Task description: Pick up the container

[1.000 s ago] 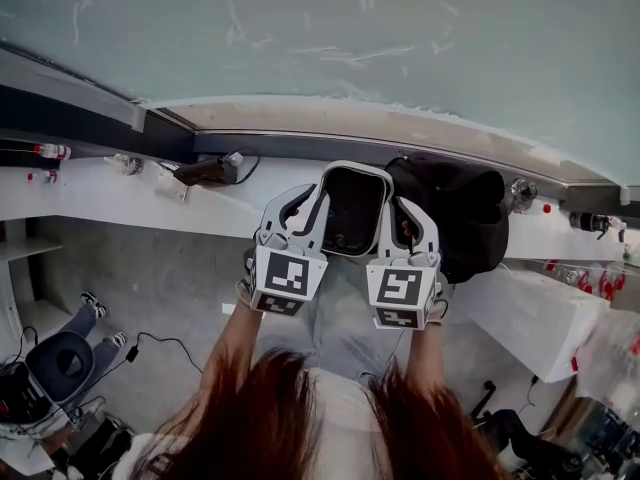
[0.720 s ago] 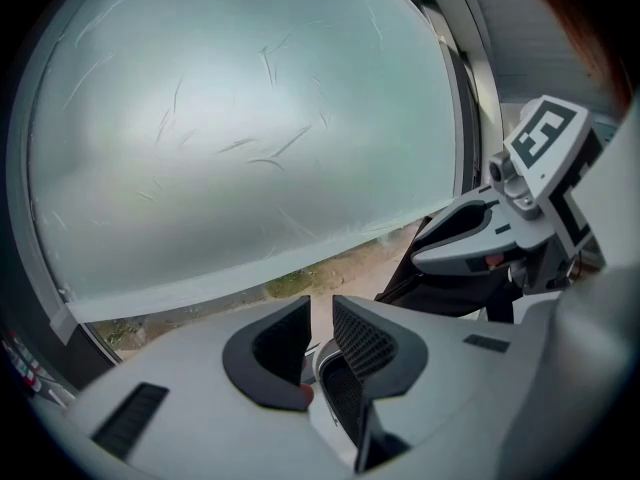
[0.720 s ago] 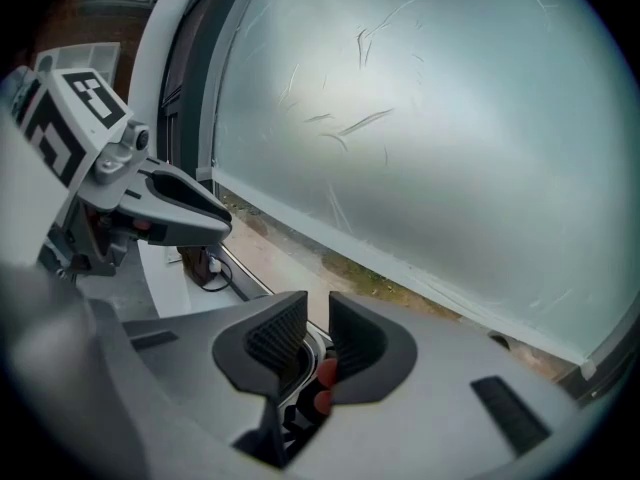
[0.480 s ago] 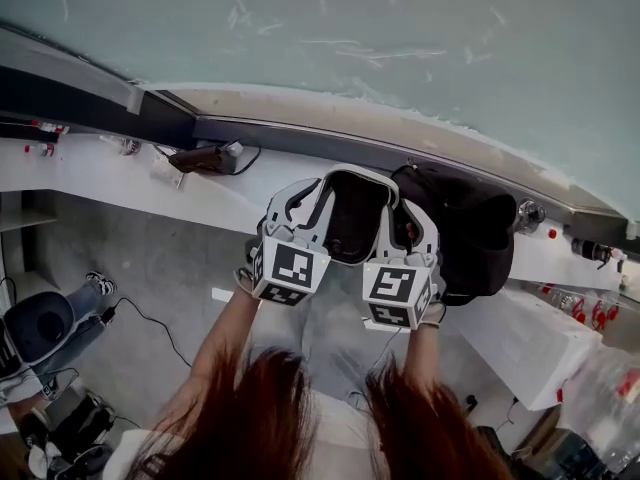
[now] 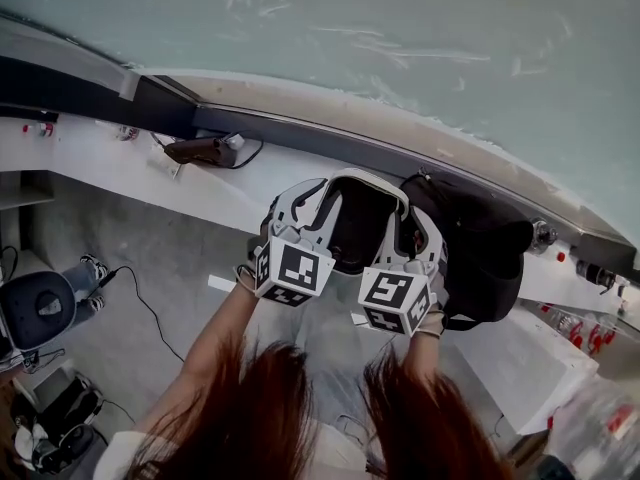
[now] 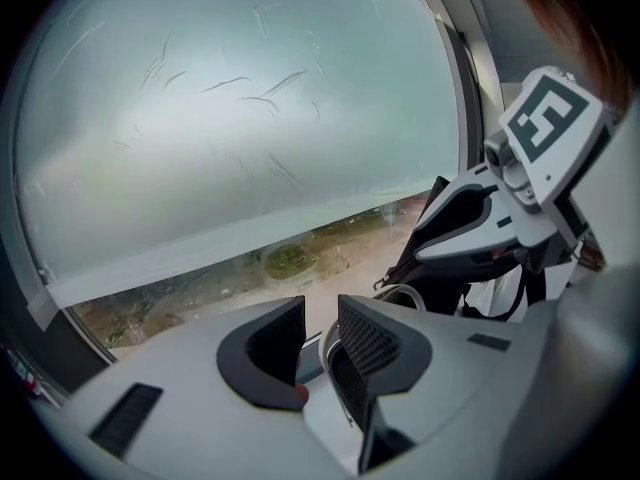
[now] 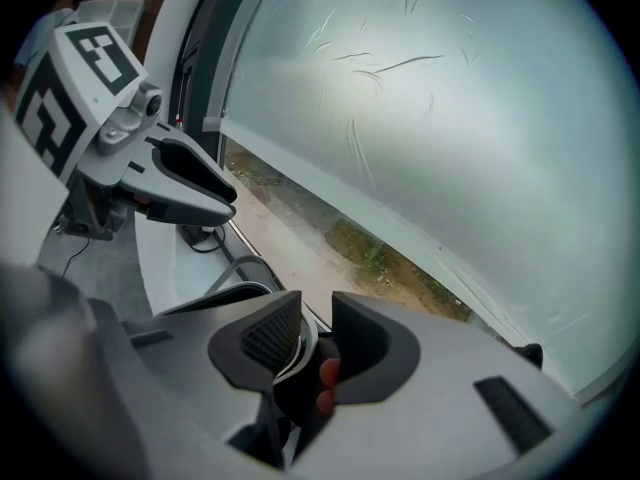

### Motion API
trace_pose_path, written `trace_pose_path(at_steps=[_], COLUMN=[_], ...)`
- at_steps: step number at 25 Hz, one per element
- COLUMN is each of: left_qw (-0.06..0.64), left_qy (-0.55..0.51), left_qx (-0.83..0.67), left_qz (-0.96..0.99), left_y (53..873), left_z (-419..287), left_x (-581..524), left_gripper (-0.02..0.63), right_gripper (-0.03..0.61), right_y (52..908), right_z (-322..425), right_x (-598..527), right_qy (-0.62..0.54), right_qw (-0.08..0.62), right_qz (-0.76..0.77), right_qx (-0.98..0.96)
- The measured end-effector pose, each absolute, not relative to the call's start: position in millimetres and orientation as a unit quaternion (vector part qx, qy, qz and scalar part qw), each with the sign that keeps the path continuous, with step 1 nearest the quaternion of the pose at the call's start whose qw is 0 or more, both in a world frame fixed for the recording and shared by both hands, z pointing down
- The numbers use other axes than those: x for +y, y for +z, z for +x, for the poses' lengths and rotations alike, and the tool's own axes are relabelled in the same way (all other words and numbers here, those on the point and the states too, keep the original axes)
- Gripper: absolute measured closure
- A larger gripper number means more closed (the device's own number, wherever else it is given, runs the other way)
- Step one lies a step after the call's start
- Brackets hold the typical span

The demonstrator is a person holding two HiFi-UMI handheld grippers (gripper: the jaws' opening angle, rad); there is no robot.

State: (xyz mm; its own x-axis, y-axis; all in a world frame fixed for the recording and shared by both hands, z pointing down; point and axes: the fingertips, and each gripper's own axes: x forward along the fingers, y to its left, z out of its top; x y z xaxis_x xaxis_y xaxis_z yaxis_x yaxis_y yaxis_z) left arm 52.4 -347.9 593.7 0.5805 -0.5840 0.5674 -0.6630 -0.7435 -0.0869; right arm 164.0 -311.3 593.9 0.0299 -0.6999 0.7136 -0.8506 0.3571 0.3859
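The container (image 5: 356,226) tilts mouth-up, its long axis toward the window (image 5: 400,28)

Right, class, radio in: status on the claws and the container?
Left claw jaws just opening, container rim loose between them. Right claw clamped on the opposite rim. Black bag close beside right claw.
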Motion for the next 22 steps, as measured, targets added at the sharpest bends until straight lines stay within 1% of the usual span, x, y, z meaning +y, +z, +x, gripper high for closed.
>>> trace_pose_path(at_steps=[9,13,22], left_qw=[0.055,0.05,0.054], left_qy=[0.312,0.323,0.342], left_qx=[-0.346,-0.343,-0.33], left_qz=[0.883,0.881,0.878], left_y=[630.9,647.7,678.7], left_z=[60.5,63.3,70.7], left_x=[-358.6,-362.4,-364.4], left_gripper=[0.511,0.505,0.495], right_gripper=[0.467,0.464,0.459], right_y=[623.9,641.9,666.3], right_z=[168.7,170.7,177.3], right_x=[-320.7,-320.1,-320.1], right_qy=[0.071,0.068,0.078], right_qw=[0.475,0.499,0.526], right_qz=[0.548,0.532,0.517], right_qx=[-0.684,-0.681,-0.671])
